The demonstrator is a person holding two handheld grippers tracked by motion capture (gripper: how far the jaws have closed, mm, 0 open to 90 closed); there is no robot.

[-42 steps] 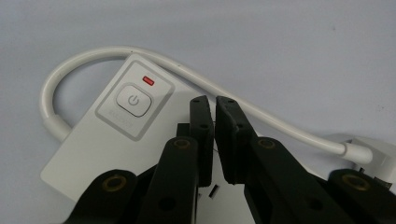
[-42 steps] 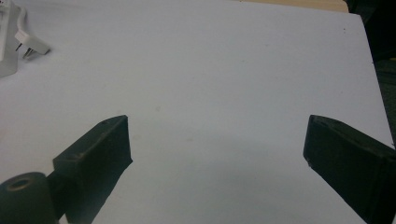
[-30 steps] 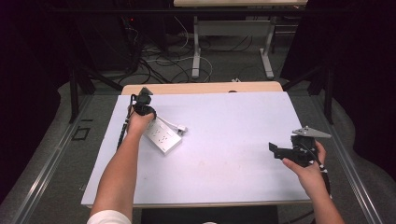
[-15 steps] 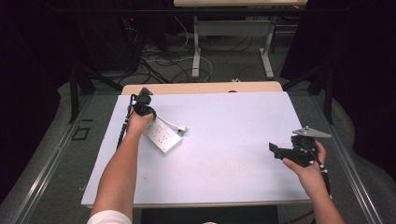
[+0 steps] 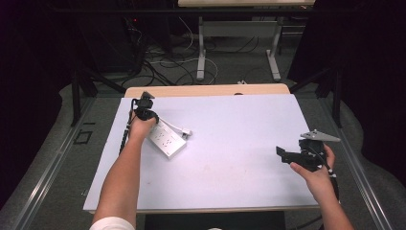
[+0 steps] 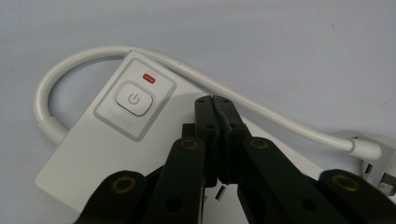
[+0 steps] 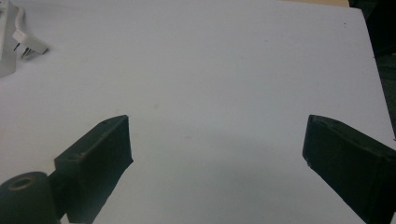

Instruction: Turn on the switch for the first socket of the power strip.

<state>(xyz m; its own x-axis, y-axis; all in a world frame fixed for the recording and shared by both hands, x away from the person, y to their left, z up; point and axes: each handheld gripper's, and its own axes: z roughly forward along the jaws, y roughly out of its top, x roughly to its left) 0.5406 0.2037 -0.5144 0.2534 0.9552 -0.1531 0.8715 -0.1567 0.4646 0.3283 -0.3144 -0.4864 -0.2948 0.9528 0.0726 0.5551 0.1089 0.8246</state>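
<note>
A white power strip (image 5: pixel 167 140) lies at the left of the white table (image 5: pixel 239 124), its short cable (image 6: pixel 261 116) looping round to a plug (image 5: pixel 187 132). My left gripper (image 5: pixel 143 106) points down over the strip's far end. In the left gripper view its jaws (image 6: pixel 214 100) are shut tip to tip with nothing between them, having just closed the last bit. They sit just right of the round power button (image 6: pixel 134 99) and red light (image 6: pixel 149 78). My right gripper (image 5: pixel 282 154) hovers at the table's right side, open and empty (image 7: pixel 217 140).
The right gripper view shows bare white tabletop ahead, with the plug (image 7: pixel 29 44) and the strip's edge (image 7: pixel 5 56) at far left. Beyond the table are desk legs (image 5: pixel 201 52) and floor cables (image 5: pixel 163 62). Metal rails run along both sides.
</note>
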